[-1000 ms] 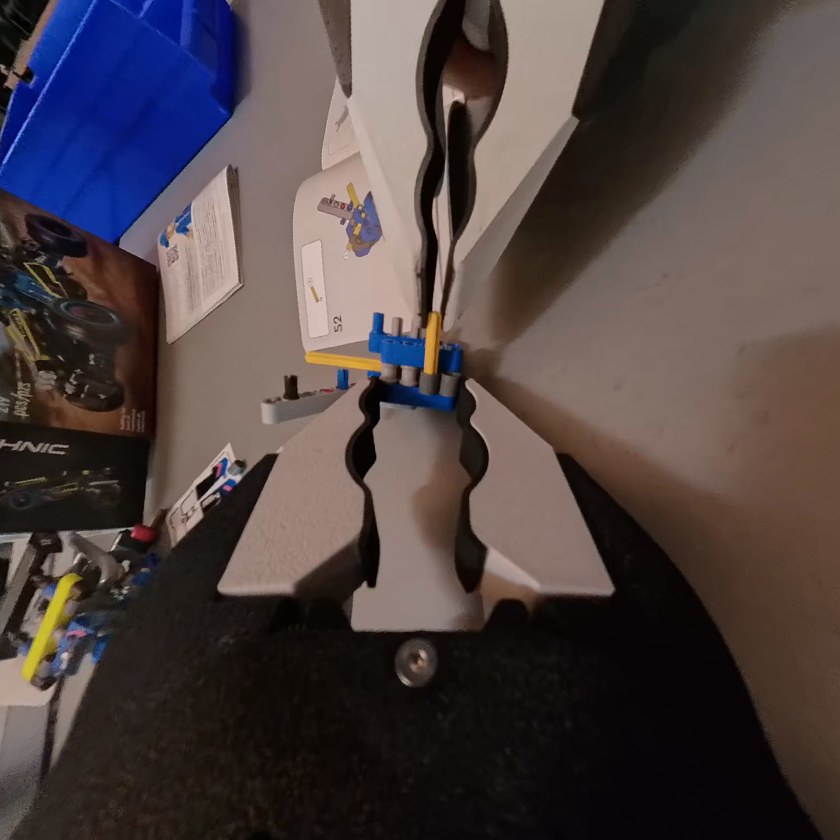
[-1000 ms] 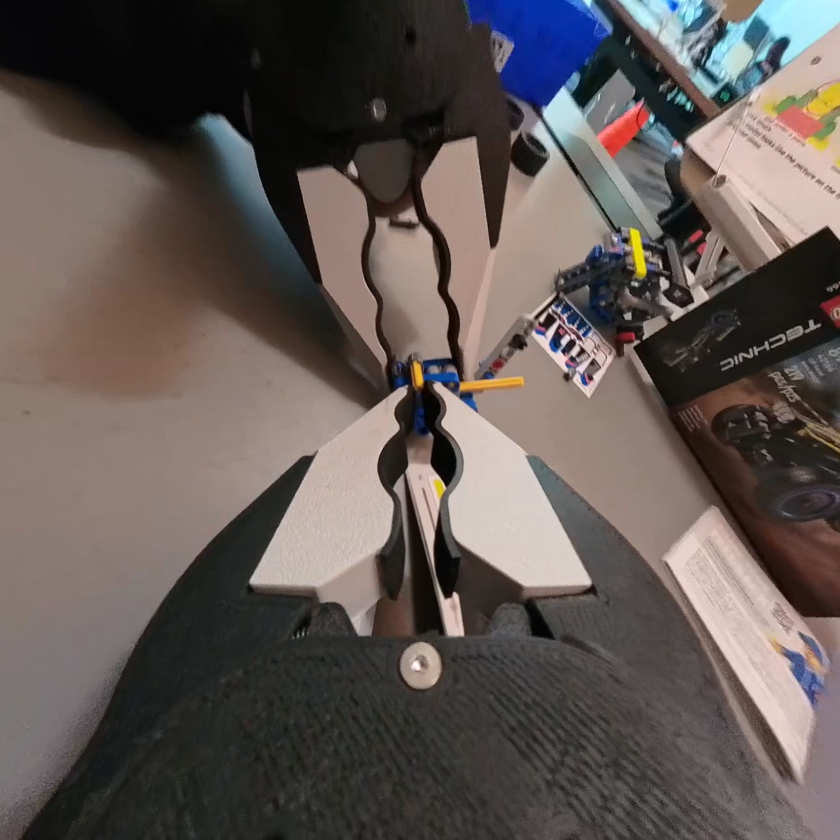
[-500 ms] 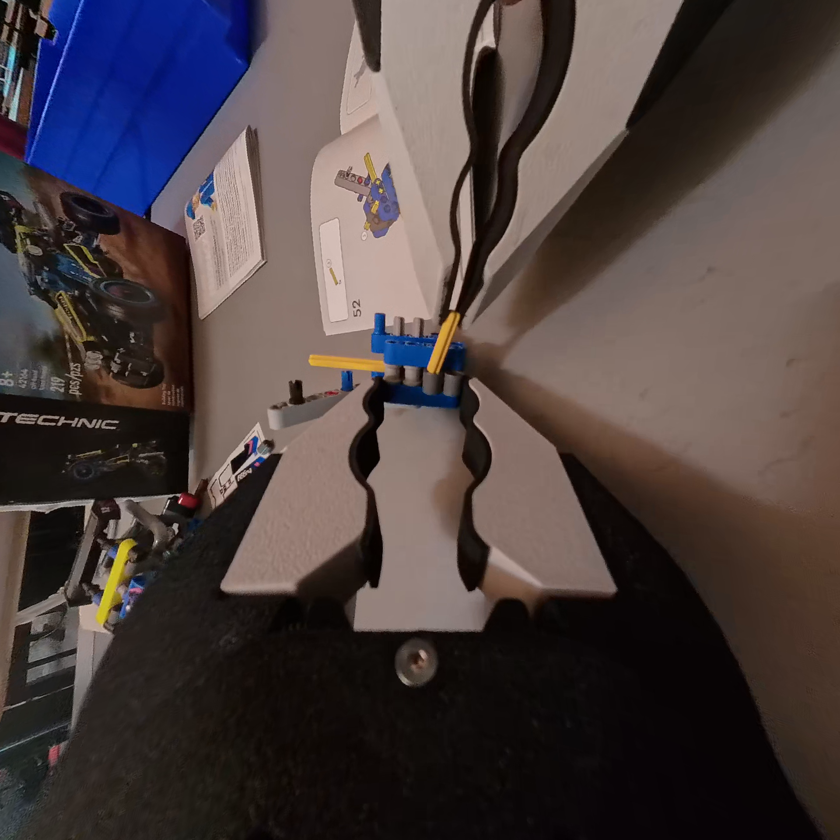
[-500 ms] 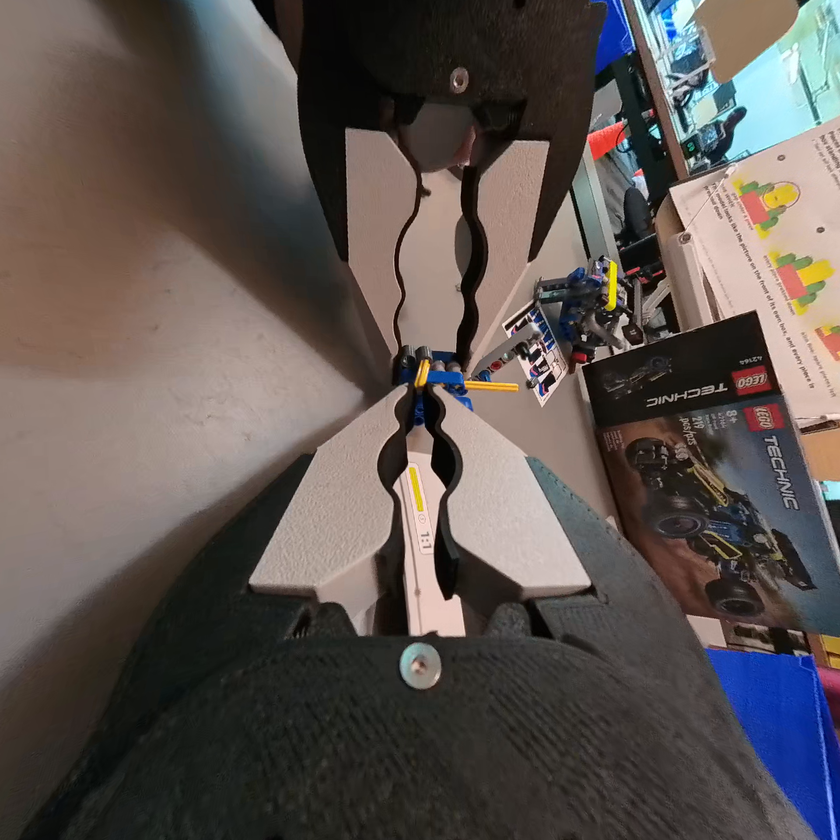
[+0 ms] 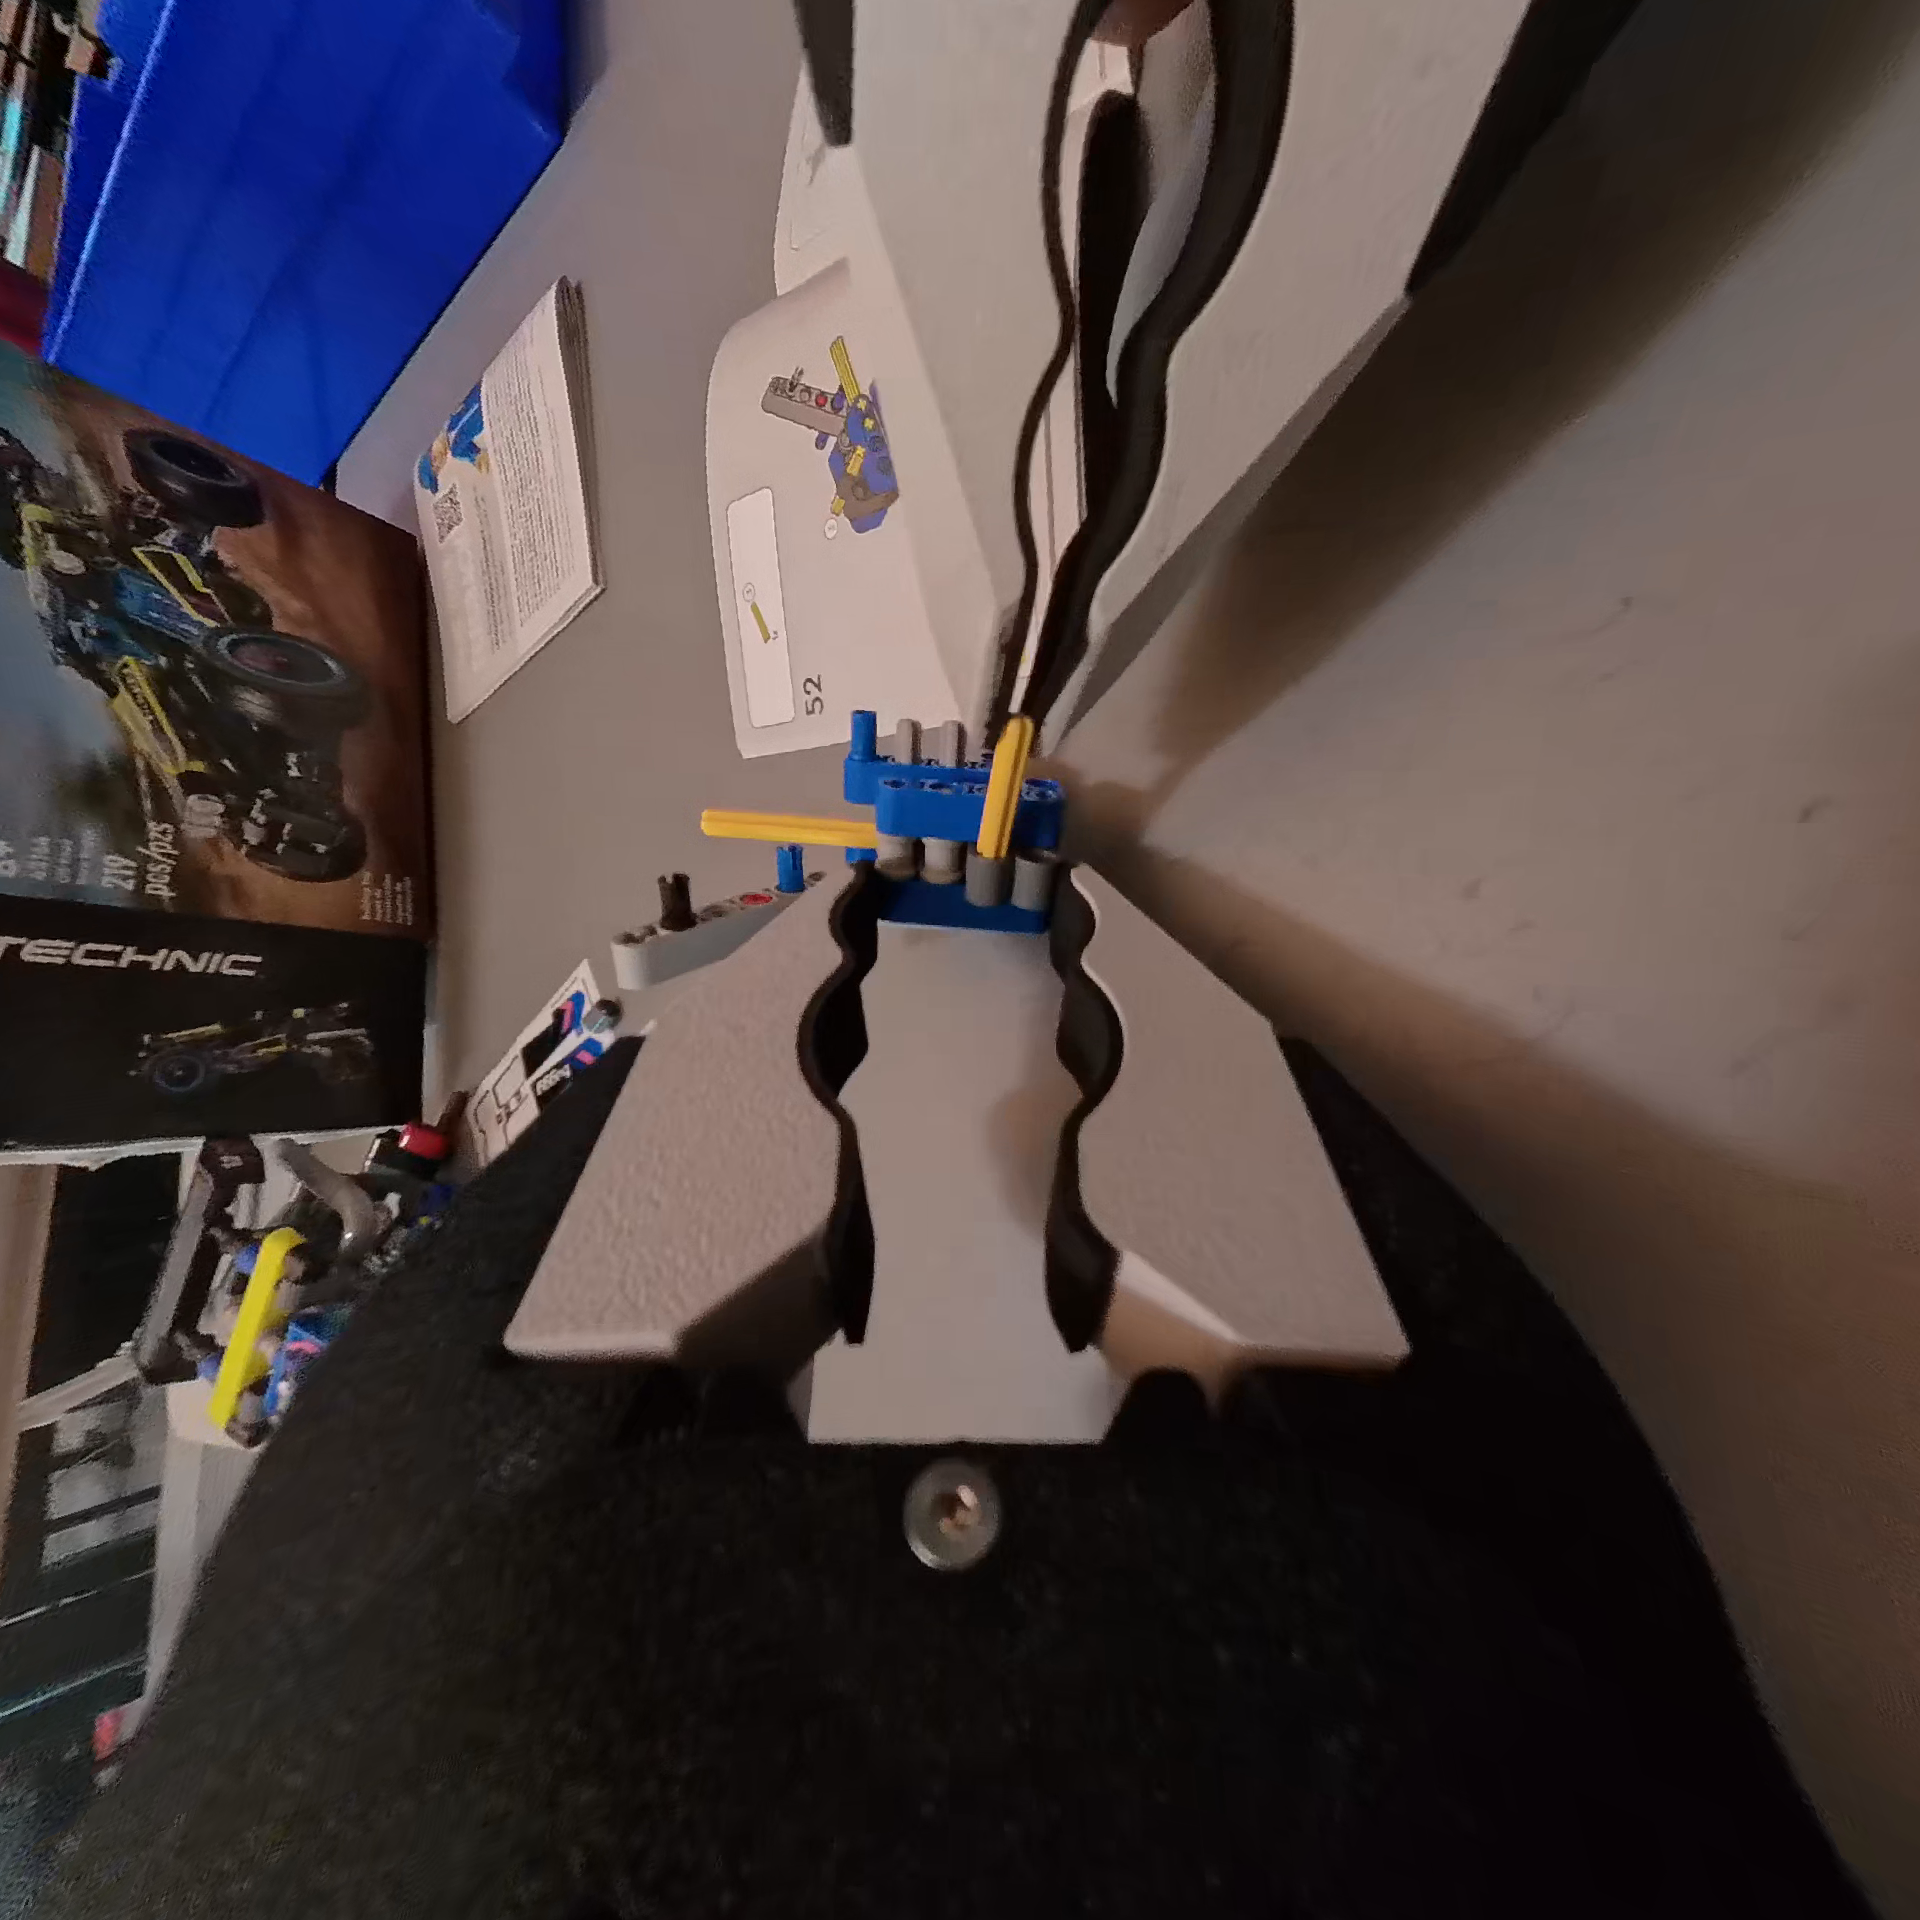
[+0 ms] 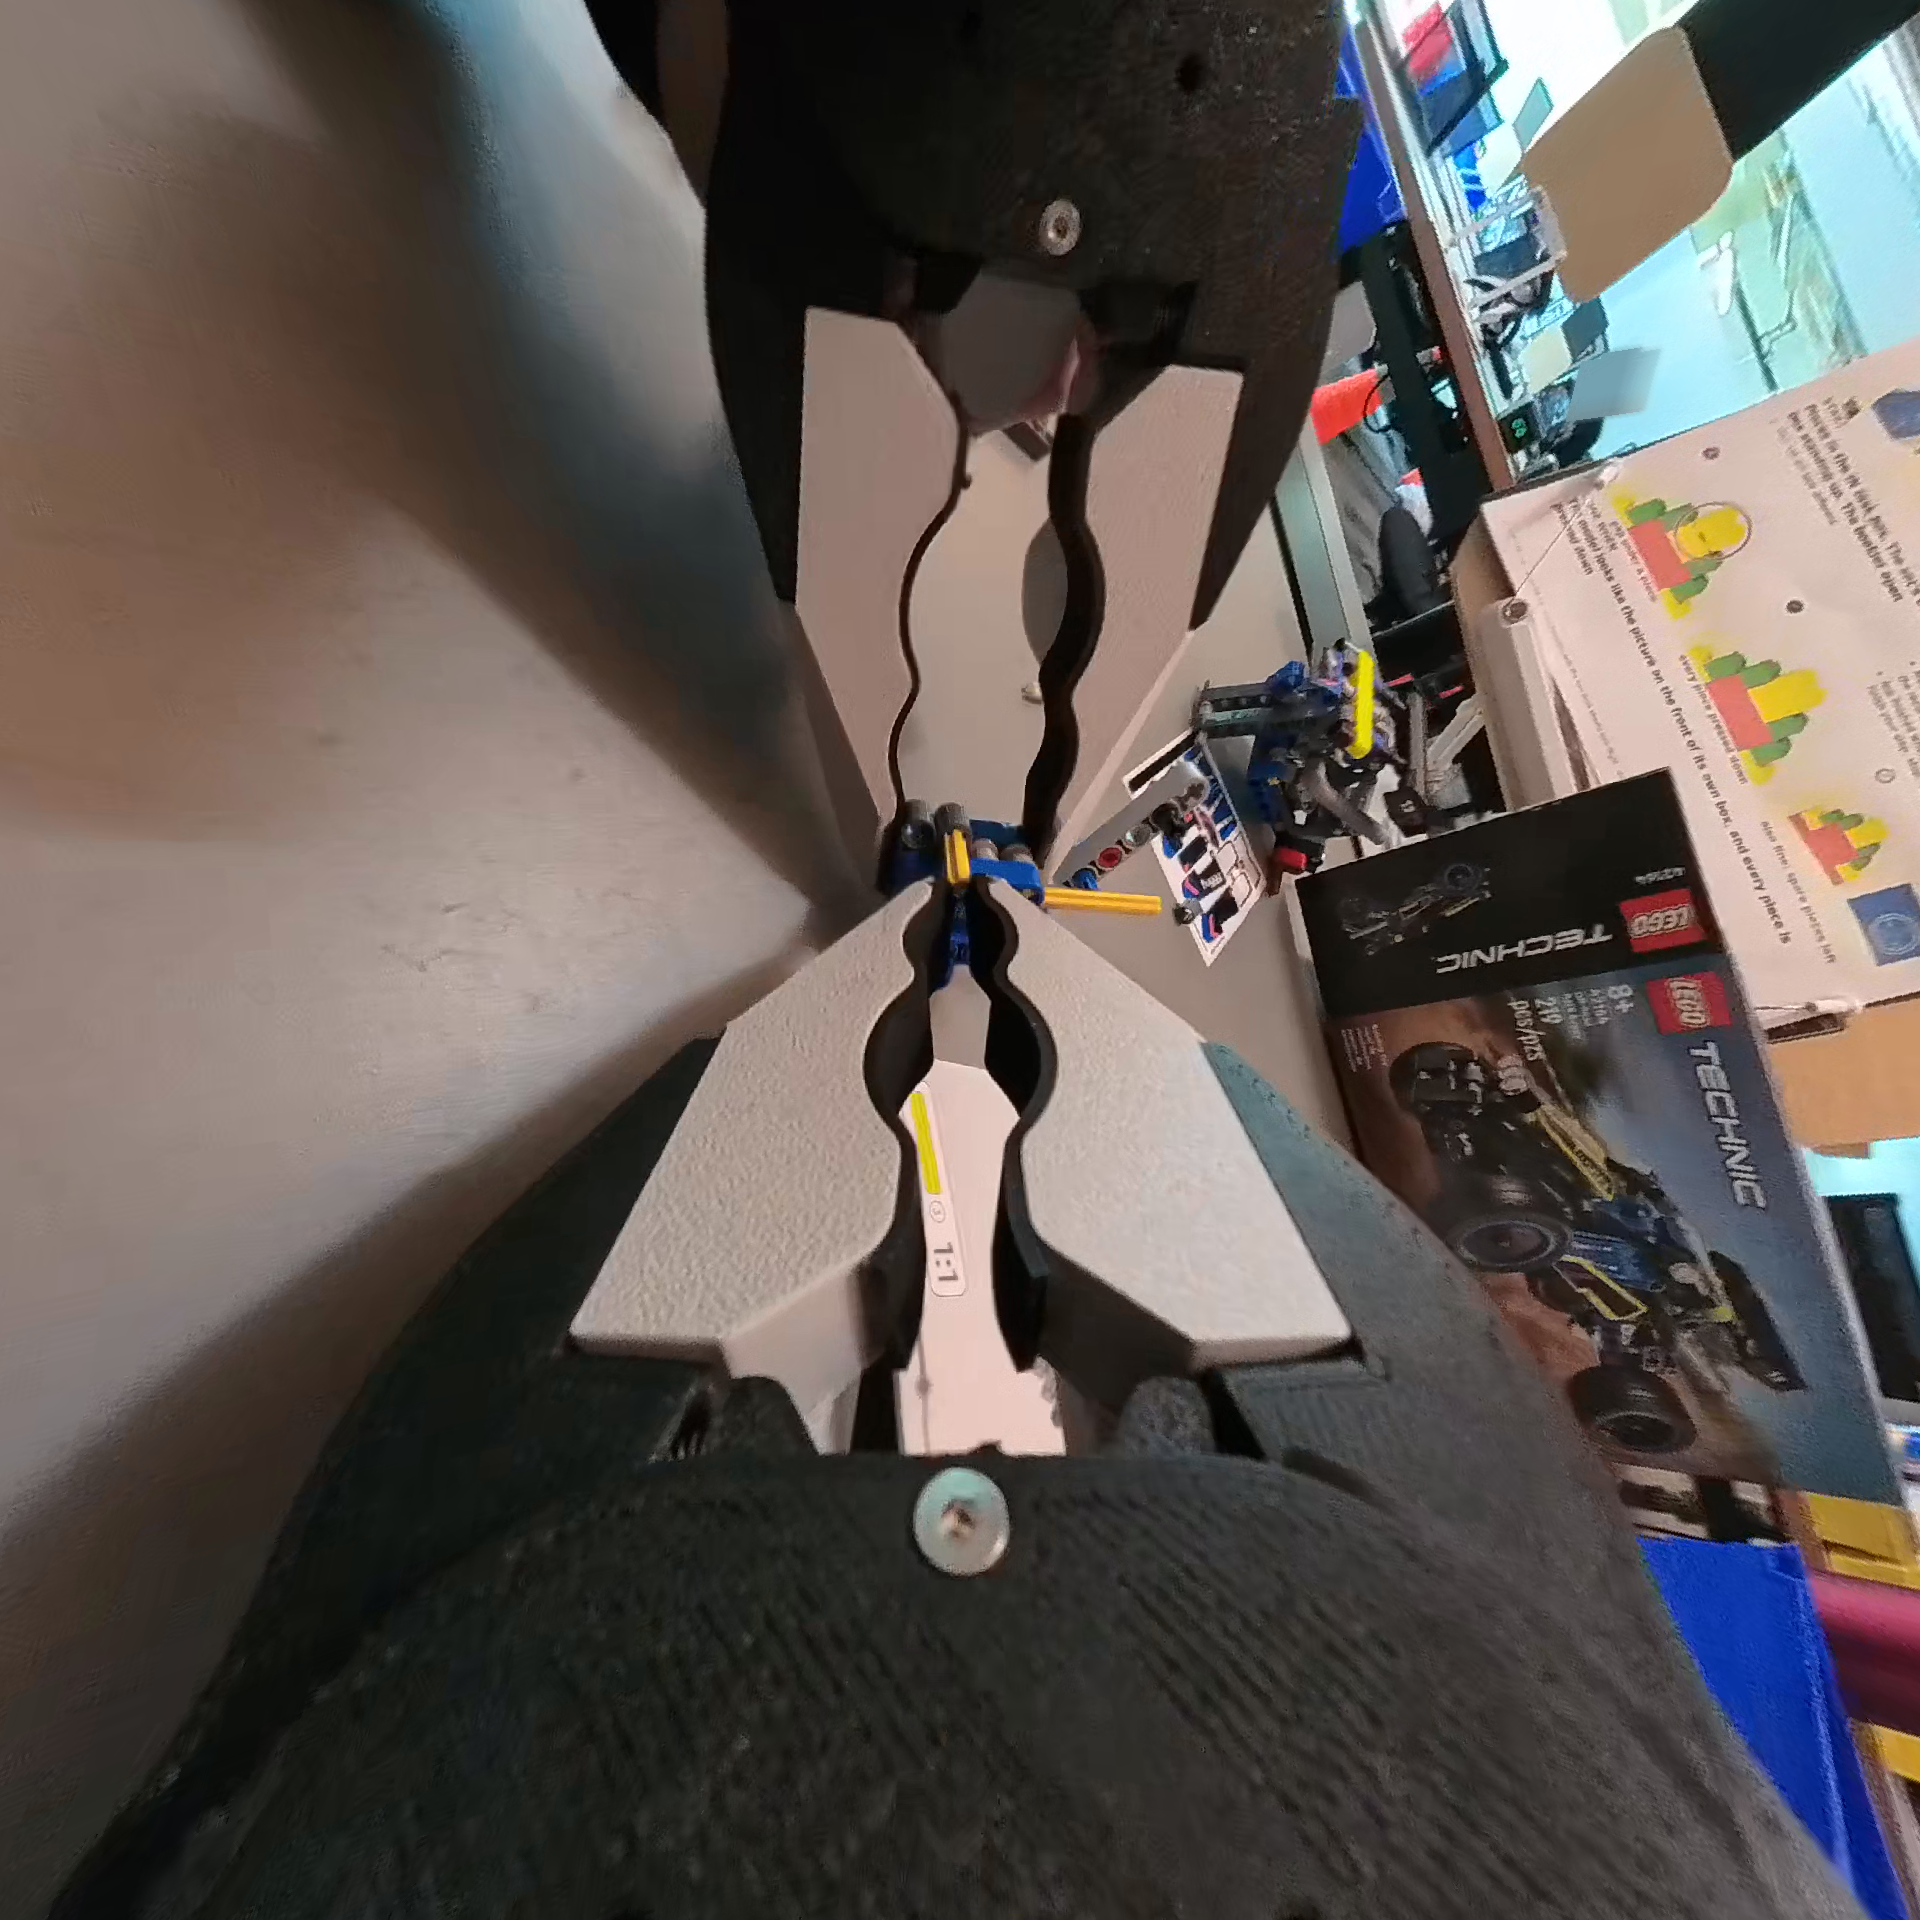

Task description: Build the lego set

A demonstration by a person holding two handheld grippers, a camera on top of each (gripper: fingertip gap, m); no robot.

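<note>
The left gripper (image 5: 961,904) clamps the blue lego assembly (image 5: 956,805) above the grey table (image 5: 1558,727); the right gripper (image 6: 961,899), opposite, pinches its upright yellow axle (image 5: 1006,784). The set box (image 6: 1538,1132) and partly built model (image 6: 1309,748) lie nearby.

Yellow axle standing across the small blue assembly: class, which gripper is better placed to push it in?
Right. The right gripper pinches that yellow axle, while the left gripper clamps the small blue assembly, steadying it.
</note>
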